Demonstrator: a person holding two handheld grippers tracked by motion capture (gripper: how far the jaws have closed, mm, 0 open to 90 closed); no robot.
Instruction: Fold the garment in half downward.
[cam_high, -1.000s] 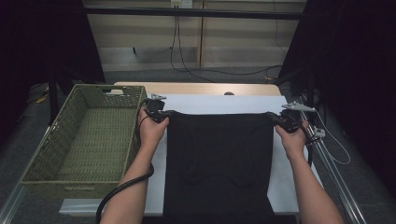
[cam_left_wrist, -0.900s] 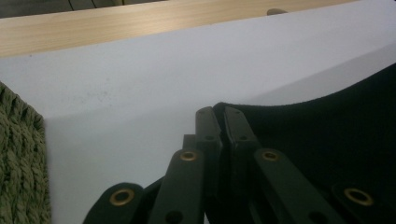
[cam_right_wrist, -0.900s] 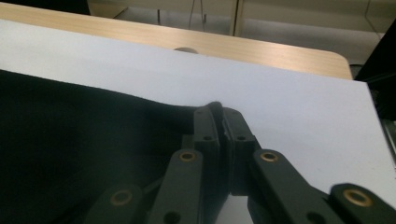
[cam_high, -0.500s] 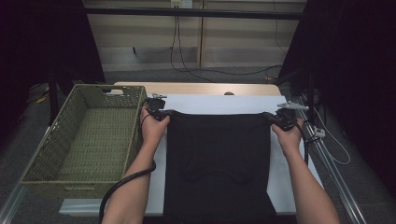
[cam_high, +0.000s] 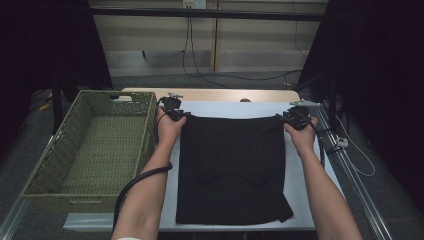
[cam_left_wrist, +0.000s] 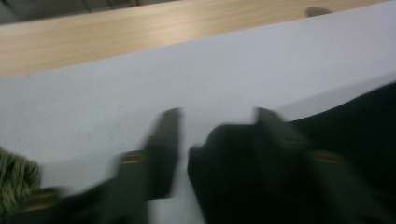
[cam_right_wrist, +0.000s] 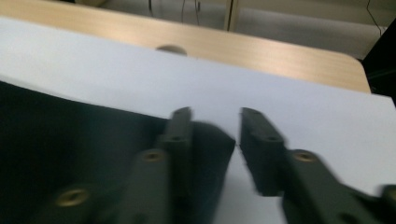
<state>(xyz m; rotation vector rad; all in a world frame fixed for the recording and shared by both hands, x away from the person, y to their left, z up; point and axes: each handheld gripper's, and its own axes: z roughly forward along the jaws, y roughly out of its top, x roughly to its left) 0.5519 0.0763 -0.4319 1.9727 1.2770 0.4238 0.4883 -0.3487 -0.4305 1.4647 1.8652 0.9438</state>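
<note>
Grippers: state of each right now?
Left gripper: open, just released the black cloth garment corner.
Right gripper: open, garment corner loose between the fingers.

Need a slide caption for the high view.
Both grippers, left and right, open at far corners of black cloth; woven basket alongside.

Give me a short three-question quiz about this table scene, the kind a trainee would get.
1. True or false: the black garment lies inside the wicker basket.
2. Which corners of the garment are the left gripper and right gripper at?
A. the near ones
B. the far ones
C. none
3. How do both grippers' jaws stand?

Key
1. False: it lies flat on the white table, with the basket beside it.
2. B.
3. Apart, having just been opening; a cloth corner lies at each gap, unpinched.
</note>
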